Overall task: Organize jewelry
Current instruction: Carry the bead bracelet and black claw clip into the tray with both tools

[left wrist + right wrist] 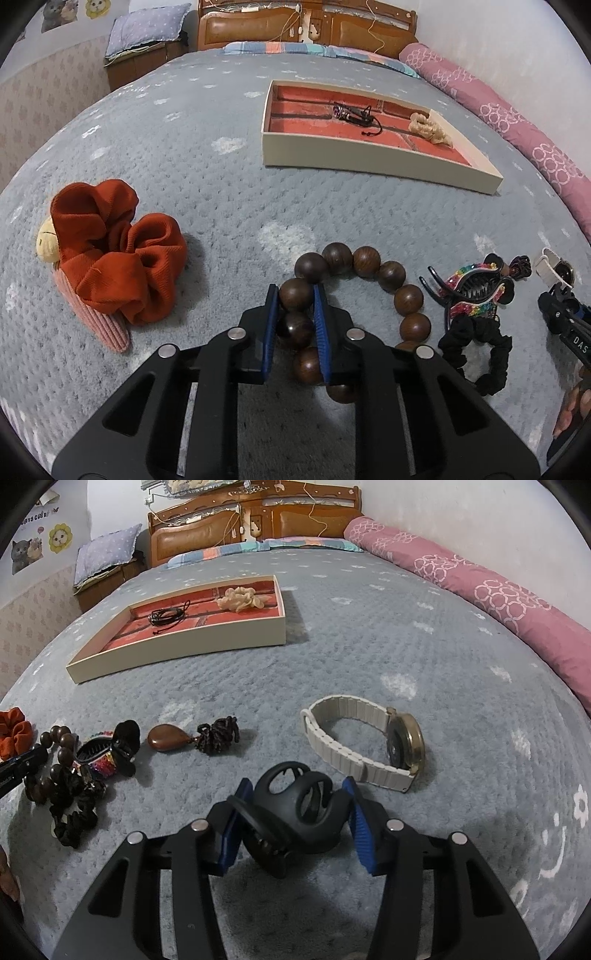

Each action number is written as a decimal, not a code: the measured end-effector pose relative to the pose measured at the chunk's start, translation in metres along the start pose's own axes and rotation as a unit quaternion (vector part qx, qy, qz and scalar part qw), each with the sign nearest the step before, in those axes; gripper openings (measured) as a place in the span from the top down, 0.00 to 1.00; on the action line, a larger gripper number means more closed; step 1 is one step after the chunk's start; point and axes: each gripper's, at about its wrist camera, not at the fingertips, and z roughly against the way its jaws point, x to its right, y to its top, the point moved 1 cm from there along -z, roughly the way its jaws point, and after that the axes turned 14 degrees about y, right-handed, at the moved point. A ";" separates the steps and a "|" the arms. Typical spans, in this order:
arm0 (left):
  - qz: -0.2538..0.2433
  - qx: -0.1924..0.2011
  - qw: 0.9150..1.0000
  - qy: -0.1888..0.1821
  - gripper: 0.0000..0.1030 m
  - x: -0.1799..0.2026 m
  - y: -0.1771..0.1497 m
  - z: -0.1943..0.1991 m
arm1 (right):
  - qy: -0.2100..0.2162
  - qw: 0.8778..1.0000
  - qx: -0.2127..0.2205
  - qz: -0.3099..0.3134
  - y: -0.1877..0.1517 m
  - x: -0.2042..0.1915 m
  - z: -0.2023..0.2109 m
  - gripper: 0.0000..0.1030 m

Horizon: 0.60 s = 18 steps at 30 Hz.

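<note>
"DAS" — on the right gripper [565,314]

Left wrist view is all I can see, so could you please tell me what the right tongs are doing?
Observer: The right tongs are closed on a black claw clip, low over the blanket.
Operator: Thank you; what lies near that clip?
Observer: A white-strapped watch lies on its side just beyond it, to the right.
Operator: And on the other side?
Observer: A brown teardrop pendant with a knotted cord lies just right of the colourful claw clip.
</note>
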 end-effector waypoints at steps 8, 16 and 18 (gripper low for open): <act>0.008 0.023 1.000 -0.016 0.83 -0.002 0.003 0.016 | 0.008 1.000 0.001 -0.003 0.001 0.002 0.000 0.52; -0.004 0.046 0.999 -0.024 0.83 0.005 0.007 0.031 | 0.019 1.000 0.005 0.007 0.003 -0.001 0.000 0.52; -0.006 0.048 0.999 -0.022 0.83 0.006 0.007 0.032 | 0.022 1.000 0.005 0.007 0.003 -0.001 0.000 0.52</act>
